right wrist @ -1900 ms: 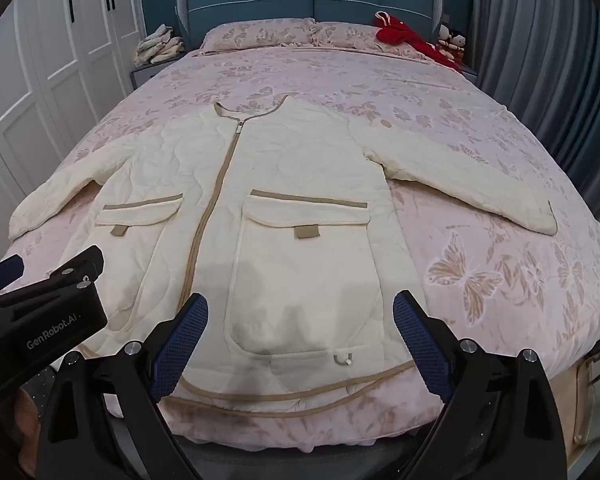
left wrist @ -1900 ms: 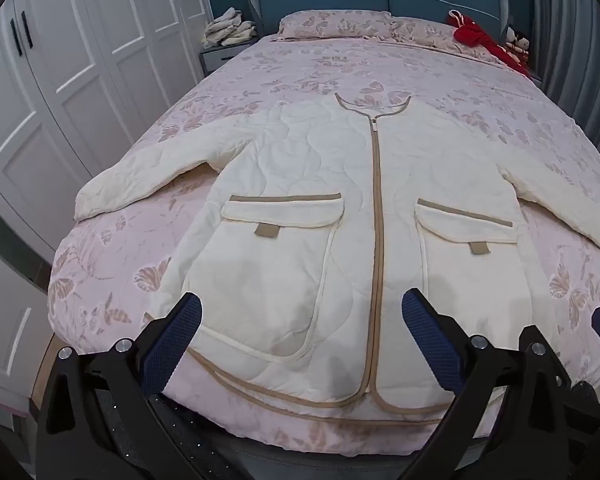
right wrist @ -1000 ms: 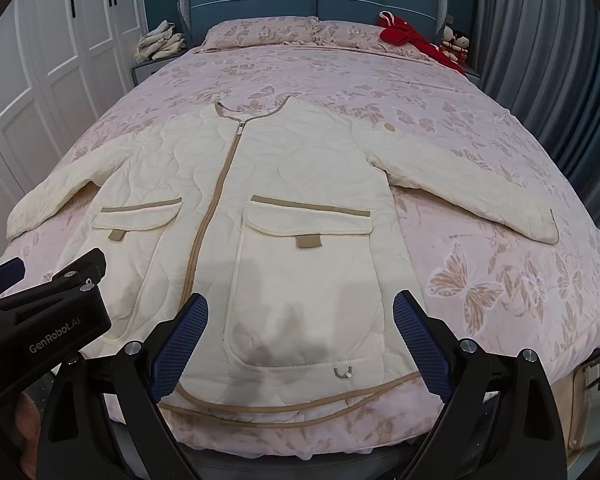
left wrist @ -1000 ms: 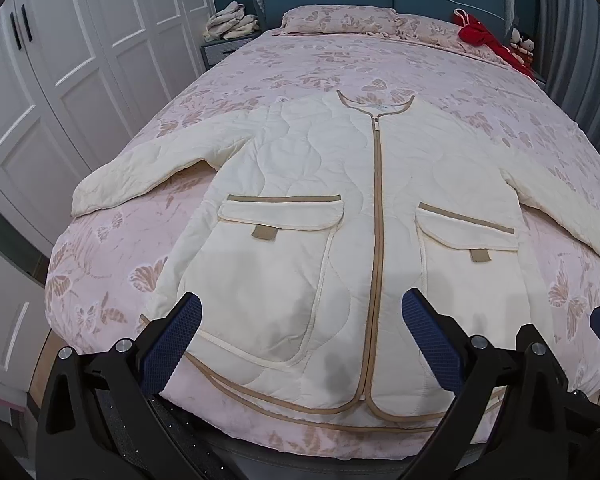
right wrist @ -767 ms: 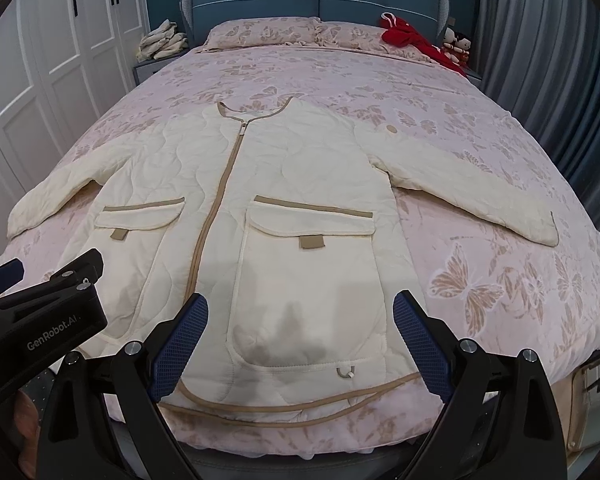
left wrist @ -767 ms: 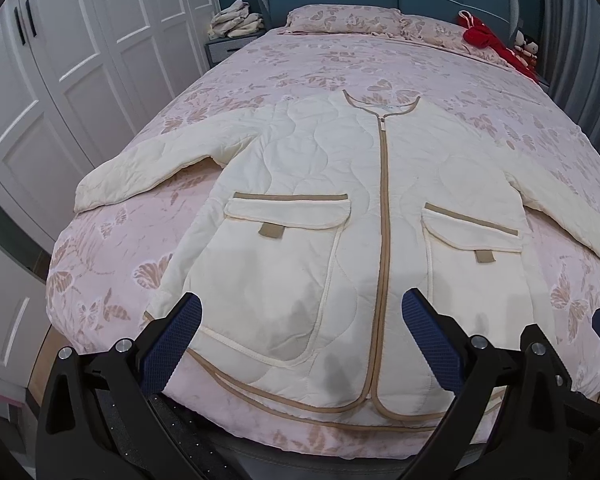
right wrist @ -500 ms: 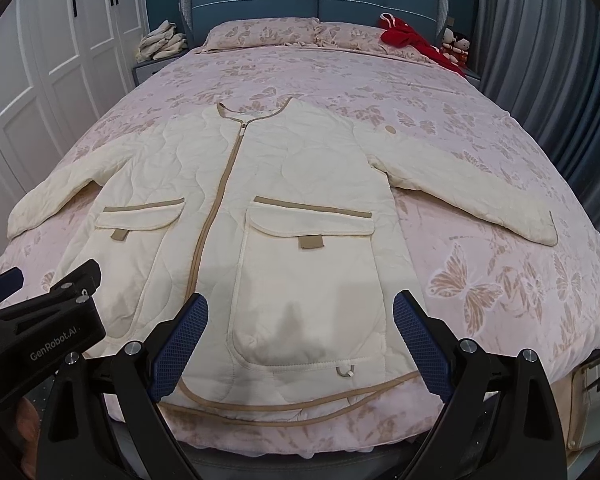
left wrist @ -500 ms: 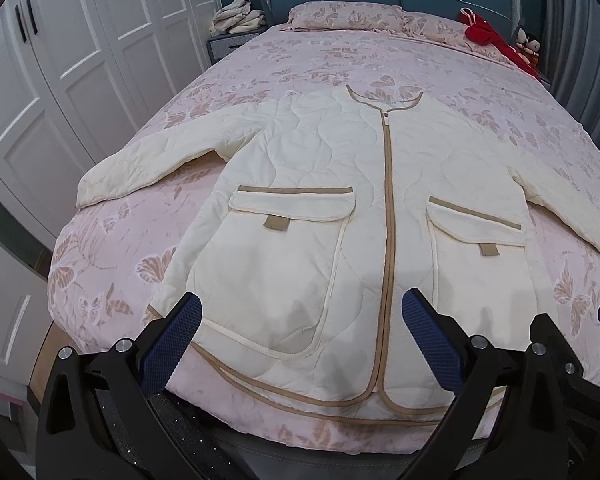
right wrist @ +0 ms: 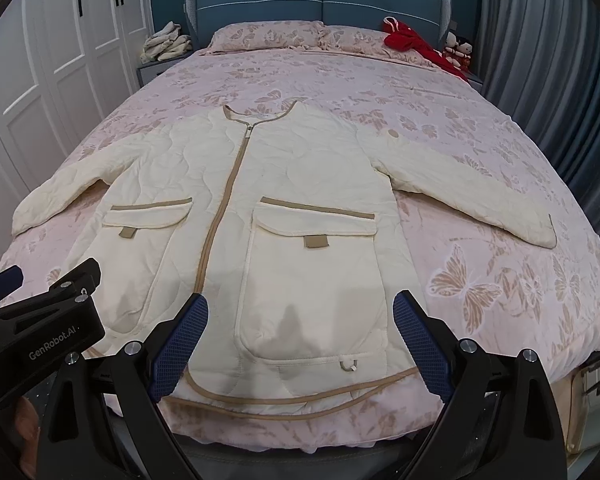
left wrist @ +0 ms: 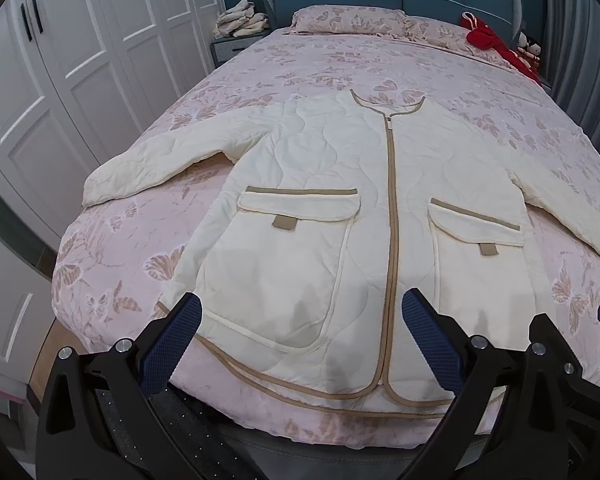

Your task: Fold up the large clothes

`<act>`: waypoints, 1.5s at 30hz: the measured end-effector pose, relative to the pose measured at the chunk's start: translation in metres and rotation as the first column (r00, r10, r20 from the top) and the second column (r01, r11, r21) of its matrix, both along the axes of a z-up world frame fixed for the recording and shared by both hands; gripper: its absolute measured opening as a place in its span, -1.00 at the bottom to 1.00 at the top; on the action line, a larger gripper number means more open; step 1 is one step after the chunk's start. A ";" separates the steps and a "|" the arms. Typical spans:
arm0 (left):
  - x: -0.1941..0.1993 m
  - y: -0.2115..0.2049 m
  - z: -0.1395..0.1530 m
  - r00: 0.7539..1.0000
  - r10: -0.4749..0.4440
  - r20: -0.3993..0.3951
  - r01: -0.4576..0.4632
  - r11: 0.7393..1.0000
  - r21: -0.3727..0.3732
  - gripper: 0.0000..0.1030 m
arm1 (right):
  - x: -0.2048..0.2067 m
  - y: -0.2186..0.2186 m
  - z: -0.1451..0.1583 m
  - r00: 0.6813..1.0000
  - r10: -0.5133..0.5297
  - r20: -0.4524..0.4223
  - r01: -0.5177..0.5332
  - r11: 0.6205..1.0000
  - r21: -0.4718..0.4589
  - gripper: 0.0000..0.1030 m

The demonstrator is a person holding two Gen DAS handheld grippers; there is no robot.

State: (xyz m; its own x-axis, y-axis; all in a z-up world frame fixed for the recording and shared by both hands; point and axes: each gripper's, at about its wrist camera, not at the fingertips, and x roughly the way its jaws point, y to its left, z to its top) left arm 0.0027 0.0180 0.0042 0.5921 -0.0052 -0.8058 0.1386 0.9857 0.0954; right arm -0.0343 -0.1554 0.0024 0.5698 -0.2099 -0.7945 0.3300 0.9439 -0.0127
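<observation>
A cream quilted jacket with tan trim lies flat and front up on the pink bed, zipped, both sleeves spread out to the sides. Its hem hangs at the bed's near edge. My left gripper hovers open just before the hem, over the left pocket, nothing between its blue pads. My right gripper is open too, above the hem below the right pocket. The left gripper's body shows at the left of the right wrist view.
The bed has a pink butterfly quilt, pillows and a red garment at the teal headboard. White wardrobe doors stand left, grey curtains right. A nightstand with folded clothes sits beside the headboard.
Both grippers stay open near the hem. The left wrist view has drifted slightly left and closer; the jacket itself has not moved.
</observation>
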 end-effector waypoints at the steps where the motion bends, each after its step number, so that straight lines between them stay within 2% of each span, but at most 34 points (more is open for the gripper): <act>1: 0.000 0.001 0.001 1.000 0.002 0.000 -0.002 1.000 -0.001 0.90 | 0.000 0.001 0.001 1.000 0.004 0.002 -0.004 1.000 0.001 0.78; 23: -0.019 0.040 0.011 0.999 0.052 0.009 -0.052 0.999 0.002 0.90 | -0.011 0.038 0.013 0.996 0.086 0.017 -0.085 0.996 -0.023 0.78; 45: -0.027 0.054 0.016 0.997 0.077 0.019 -0.078 0.997 0.017 0.90 | -0.014 0.049 0.017 0.995 0.101 0.028 -0.100 0.995 -0.027 0.78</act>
